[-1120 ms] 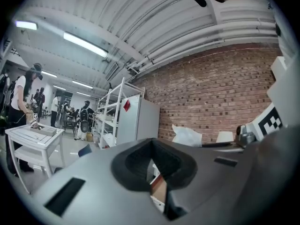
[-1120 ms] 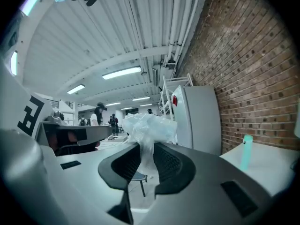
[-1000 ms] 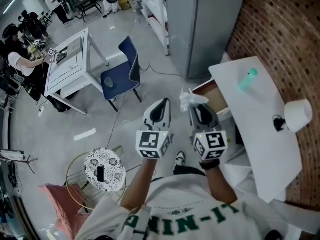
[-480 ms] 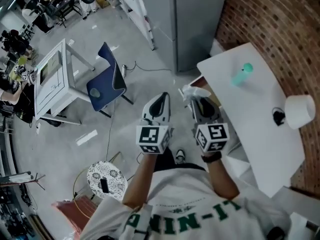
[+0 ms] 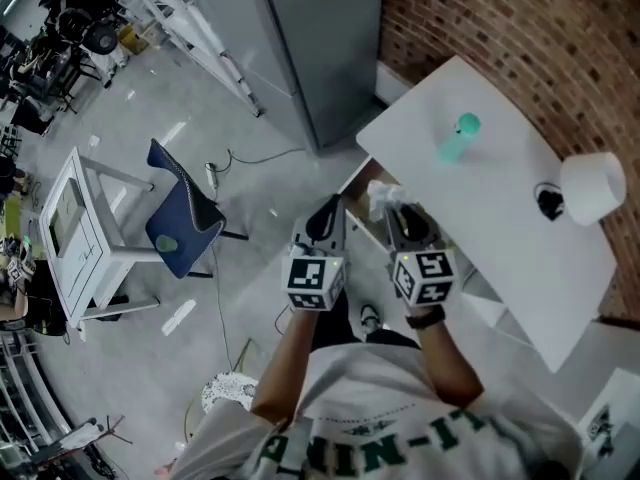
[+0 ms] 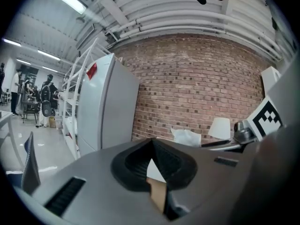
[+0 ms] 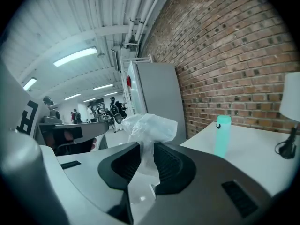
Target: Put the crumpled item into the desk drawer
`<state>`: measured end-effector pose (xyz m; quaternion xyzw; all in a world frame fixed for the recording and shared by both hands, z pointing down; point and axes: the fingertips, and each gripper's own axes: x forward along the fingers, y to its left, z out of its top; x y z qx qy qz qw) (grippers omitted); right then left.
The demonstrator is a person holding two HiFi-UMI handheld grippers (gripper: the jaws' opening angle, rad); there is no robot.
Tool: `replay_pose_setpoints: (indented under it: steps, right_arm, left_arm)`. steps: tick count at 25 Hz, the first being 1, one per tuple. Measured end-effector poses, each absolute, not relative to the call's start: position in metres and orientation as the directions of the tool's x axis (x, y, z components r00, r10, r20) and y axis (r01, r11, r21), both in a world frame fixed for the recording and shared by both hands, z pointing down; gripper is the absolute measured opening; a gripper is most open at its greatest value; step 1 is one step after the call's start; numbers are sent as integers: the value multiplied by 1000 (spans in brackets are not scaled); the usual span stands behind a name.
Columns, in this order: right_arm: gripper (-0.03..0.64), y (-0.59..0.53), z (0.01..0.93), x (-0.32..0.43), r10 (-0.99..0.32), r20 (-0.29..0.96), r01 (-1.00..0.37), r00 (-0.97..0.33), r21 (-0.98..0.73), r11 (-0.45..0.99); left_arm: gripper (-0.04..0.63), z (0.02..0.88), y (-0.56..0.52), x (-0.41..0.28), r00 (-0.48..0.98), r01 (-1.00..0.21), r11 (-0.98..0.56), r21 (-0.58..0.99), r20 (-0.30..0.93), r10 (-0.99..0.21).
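Note:
The crumpled item point(image 7: 147, 128) is a wad of clear plastic film. My right gripper point(image 7: 145, 165) is shut on its lower end, and the wad puffs out above the jaws. In the head view that gripper point(image 5: 398, 223) holds the wad point(image 5: 383, 198) at the near edge of the white desk point(image 5: 500, 208), over the open drawer point(image 5: 357, 193), whose brown inside shows only as a sliver. My left gripper point(image 5: 328, 218) hovers just left of it, shut and with nothing in it. The left gripper view point(image 6: 152, 172) shows the wad point(image 6: 186, 137) off to the right.
A teal bottle point(image 5: 458, 138) and a white lamp point(image 5: 592, 186) with a black cable stand on the desk against the brick wall point(image 5: 520, 38). A grey cabinet point(image 5: 300, 38) stands left of the desk. A blue chair point(image 5: 180, 218) and a small white table point(image 5: 75, 238) are on the floor to the left.
Both grippers have come closer to the desk's near edge and the drawer. The right gripper's hold on the plastic wad is unchanged.

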<state>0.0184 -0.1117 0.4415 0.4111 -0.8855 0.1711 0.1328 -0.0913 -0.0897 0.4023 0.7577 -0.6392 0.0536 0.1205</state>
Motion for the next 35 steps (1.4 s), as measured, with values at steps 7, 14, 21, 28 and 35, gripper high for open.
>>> replay_pose_setpoints:
  steps: [7,14,21,28,35]
  right_arm:
    - [72,-144,504,17,-687,480,-827,-546,-176,534]
    - [72,-157,610,13,-622,622,-844,-475,-123,522]
    - [72,-168,707,20,-543,738,-873,-401,-127,471]
    - [72,-179,808,23,-451,819,-908,-355,-187,374]
    - [72,-207,889,38,-406,870,-947,-280,-182,265]
  left_arm:
    - [0,456,-136,-108,245,-968,-219,120,288,-926]
    - [0,515,-162,-120,303,-952,-269,149,316,-899]
    - [0,566,-186,-113,367,-928,-315,198,350,-862]
    - [0,637,-202,-109,417,-907,-347,239,394,-819]
    - [0,697,-216,-115,433,-899,-349,263,433,-790]
